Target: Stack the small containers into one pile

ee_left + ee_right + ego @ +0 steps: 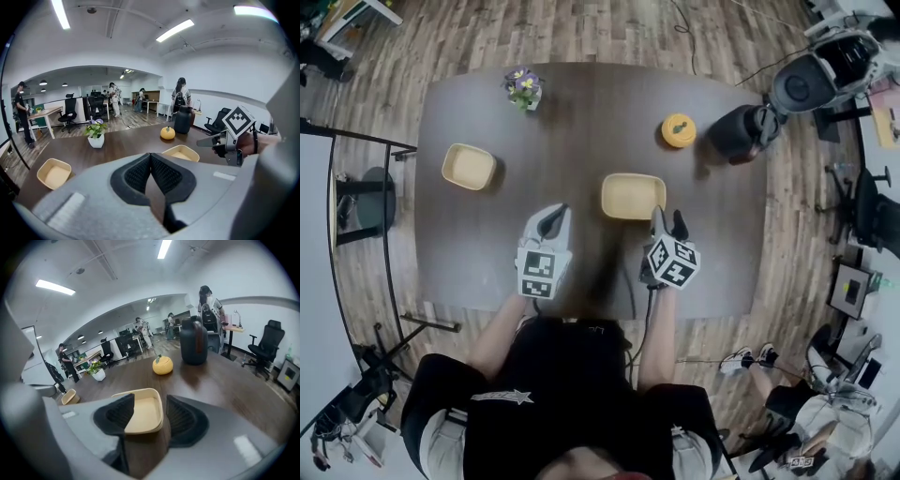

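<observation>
Big dark table [581,122] in an open office, w/ 2 small tan tubs on it. Near tub [633,195] sits flat close to the front middle, and its long side goes left to right in the head view. R gripper [667,223] is right at the tub's near right corner. In the R gripper view the tub shows btw the jaws, which are spread wide. Bare table shows btw the right pad and the tub's rim, so I'd say nothing is pinched; can't tell if the left pad touches. Other tub [469,166] sits well apart, off to the left and a bit farther back, turned a little. L gripper [553,223] hangs over the front of the table w/ jaws pressed together and nothing in them. It is the nearer one to the left tub, tho not close. So no pile yet, I think: the 2 tubs need to come together, and the gap to cross runs sideways. Prob either the R gripper pinches the near tub's rim and takes it left, or the L gripper opens up and fetches the far one. Farther out are an orange pumpkin jar [679,130], a dark jug [741,131] and a little flower pot [524,87], all off that path.
</observation>
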Demonstrator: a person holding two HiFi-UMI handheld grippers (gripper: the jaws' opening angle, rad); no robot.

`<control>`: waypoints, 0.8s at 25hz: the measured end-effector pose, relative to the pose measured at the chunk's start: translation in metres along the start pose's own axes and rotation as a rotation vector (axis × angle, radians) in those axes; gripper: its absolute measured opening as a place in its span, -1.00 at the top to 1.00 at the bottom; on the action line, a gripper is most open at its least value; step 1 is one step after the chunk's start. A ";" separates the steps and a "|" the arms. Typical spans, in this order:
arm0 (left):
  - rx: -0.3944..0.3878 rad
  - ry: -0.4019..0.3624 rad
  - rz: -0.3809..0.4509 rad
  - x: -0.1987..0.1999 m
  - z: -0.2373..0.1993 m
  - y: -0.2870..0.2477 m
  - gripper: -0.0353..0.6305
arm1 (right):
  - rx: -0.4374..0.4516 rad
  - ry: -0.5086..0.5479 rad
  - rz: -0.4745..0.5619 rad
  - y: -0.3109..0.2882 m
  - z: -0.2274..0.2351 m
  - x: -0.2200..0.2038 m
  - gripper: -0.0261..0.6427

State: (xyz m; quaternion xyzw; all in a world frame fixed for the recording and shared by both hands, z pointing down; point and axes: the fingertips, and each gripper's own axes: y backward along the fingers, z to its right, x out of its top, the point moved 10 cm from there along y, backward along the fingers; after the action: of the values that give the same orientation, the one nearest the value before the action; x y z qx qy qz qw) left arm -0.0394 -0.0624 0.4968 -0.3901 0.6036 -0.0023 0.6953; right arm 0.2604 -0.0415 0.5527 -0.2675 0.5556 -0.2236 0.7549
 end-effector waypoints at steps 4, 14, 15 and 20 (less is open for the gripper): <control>0.003 -0.013 0.051 0.009 0.000 0.017 0.86 | 0.020 0.041 0.052 0.025 -0.012 0.013 0.27; 0.015 -0.047 0.189 0.023 0.016 0.092 0.86 | 0.089 0.179 0.253 0.130 -0.059 0.021 0.27; 0.016 -0.050 0.199 0.023 0.017 0.102 0.86 | 0.089 0.196 0.277 0.142 -0.064 0.020 0.27; 0.022 -0.072 0.253 0.020 0.023 0.146 0.86 | 0.068 0.284 0.388 0.199 -0.090 0.003 0.57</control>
State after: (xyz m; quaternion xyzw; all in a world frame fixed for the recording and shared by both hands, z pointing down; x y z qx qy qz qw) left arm -0.0830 0.0423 0.3994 -0.3030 0.6227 0.0928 0.7154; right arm 0.1829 0.0932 0.3996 -0.0959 0.6893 -0.1285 0.7065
